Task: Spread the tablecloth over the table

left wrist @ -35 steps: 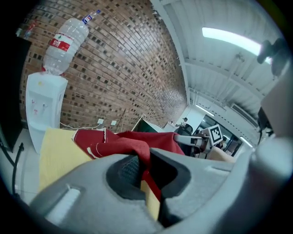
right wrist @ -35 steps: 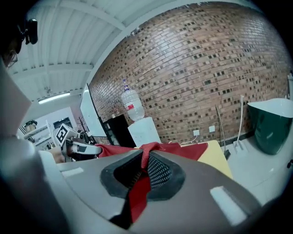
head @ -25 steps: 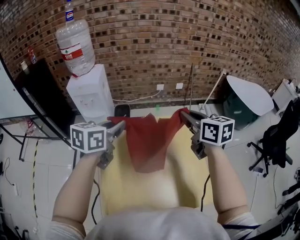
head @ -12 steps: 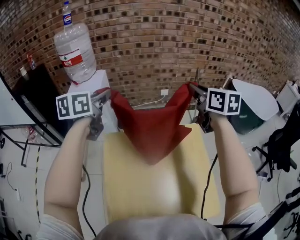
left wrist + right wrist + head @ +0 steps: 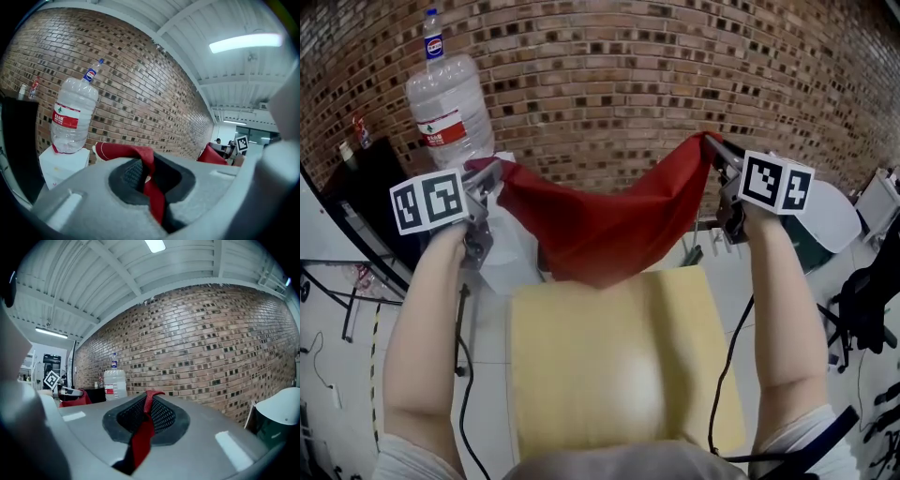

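Cloth: red, held up in the air by two corners and sagging in a swag between them. Its low middle hangs at the bench's 12 o'clock edge; contact there cannot be told.
Left tongs: at 10 o'clock, clamped tight on one cloth corner, with a red fold running between the pads.
Right tongs: at 2 o'clock, pinched on the other corner, with a red strip caught in the jaws.
Bench: yellow top, at 6 o'clock between the person's forearms.
Jug: big clear water bottle on a white dispenser, at 10 o'clock, just behind the left tongs.
Wall: brick, across 12 o'clock behind the cloth.
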`<action>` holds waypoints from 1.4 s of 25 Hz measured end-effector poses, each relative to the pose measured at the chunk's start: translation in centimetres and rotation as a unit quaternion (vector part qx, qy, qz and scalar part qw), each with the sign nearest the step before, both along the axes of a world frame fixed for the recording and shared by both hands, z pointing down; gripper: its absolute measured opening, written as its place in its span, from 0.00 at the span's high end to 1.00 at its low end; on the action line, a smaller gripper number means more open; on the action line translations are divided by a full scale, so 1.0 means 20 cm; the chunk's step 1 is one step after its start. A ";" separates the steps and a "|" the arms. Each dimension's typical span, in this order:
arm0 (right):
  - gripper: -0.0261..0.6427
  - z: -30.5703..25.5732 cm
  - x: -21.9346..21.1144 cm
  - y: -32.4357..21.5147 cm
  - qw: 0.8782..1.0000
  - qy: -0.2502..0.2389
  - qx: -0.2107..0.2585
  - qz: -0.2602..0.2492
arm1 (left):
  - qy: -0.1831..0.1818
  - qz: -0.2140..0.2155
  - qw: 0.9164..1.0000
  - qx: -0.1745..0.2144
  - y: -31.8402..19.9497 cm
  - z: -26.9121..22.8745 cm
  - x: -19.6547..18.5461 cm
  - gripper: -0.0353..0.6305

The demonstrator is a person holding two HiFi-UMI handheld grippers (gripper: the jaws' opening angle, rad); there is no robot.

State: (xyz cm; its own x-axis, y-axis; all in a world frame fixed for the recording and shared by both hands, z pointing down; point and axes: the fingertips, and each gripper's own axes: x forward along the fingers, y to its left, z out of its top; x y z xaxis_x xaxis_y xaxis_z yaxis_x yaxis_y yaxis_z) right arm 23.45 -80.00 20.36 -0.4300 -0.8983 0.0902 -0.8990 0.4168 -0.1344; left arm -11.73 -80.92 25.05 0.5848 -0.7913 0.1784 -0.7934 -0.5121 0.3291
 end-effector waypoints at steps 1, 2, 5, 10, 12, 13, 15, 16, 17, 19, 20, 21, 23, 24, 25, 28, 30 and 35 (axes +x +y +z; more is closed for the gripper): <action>0.94 0.04 0.03 0.00 1.000 -0.002 -0.008 0.006 | -0.004 -0.001 1.000 -0.003 0.00 0.02 0.00 0.94; 0.94 0.08 0.05 -0.01 1.000 -0.005 -0.017 0.011 | -0.009 -0.002 1.000 -0.007 0.00 0.04 0.00 0.94; 0.94 0.20 0.13 0.00 0.999 -0.015 -0.041 0.025 | -0.015 -0.007 1.000 -0.022 0.01 0.14 -0.02 0.94; 0.94 0.34 0.27 0.12 0.996 -0.029 -0.066 0.048 | -0.018 -0.018 0.999 -0.034 0.14 0.27 -0.06 0.94; 0.94 0.36 0.31 0.20 0.996 -0.029 -0.069 0.054 | -0.015 -0.022 0.999 -0.036 0.23 0.30 -0.07 0.94; 0.94 0.37 0.33 0.25 0.996 -0.028 -0.070 0.056 | -0.016 -0.024 0.999 -0.037 0.28 0.31 -0.07 0.94; 0.94 0.39 0.36 0.38 0.995 -0.030 -0.072 0.059 | -0.018 -0.026 0.999 -0.036 0.40 0.32 -0.07 0.94; 0.94 0.39 0.37 0.44 0.995 -0.032 -0.073 0.061 | -0.018 -0.025 0.999 -0.036 0.46 0.32 -0.06 0.94; 0.94 0.40 0.38 0.51 0.995 -0.032 -0.074 0.062 | -0.017 -0.024 0.999 -0.036 0.53 0.32 -0.05 0.94; 0.94 0.42 0.39 0.65 0.994 -0.032 -0.080 0.064 | -0.021 -0.024 0.999 -0.039 0.67 0.33 -0.03 0.94; 0.94 0.44 0.40 0.73 0.994 -0.031 -0.085 0.064 | -0.025 -0.025 0.999 -0.040 0.75 0.34 -0.02 0.94; 0.94 0.47 0.41 0.80 0.993 -0.031 -0.090 0.064 | -0.030 -0.027 0.998 -0.042 0.82 0.36 -0.02 0.94; 0.94 0.52 0.43 0.95 0.992 -0.032 -0.100 0.065 | -0.039 -0.030 0.998 -0.046 0.97 0.41 -0.01 0.94; 0.94 0.55 0.44 1.02 0.992 -0.032 -0.105 0.067 | -0.041 -0.032 0.997 -0.049 1.05 0.43 -0.01 0.94; 0.94 0.58 0.45 1.09 0.991 -0.031 -0.111 0.068 | -0.043 -0.033 0.997 -0.053 1.12 0.47 -0.01 0.94; 0.94 0.66 0.46 1.26 0.989 -0.025 -0.127 0.066 | -0.050 -0.034 0.996 -0.066 1.32 0.55 -0.01 0.94; 0.94 0.70 0.47 1.37 0.989 -0.021 -0.134 0.065 | -0.056 -0.036 0.995 -0.073 1.44 0.59 -0.01 0.94; 0.94 0.83 0.50 1.65 0.986 -0.015 -0.156 0.065 | -0.072 -0.041 0.993 -0.090 1.73 0.70 0.02 0.94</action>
State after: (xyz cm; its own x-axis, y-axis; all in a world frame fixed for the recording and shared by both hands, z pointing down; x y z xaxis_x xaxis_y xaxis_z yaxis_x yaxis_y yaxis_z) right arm 33.49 -47.10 37.01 -0.3206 -0.8762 0.3598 -0.9356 0.2335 -0.2649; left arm -11.32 -46.33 39.13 0.4784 -0.7829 0.3978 -0.8752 -0.3877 0.2893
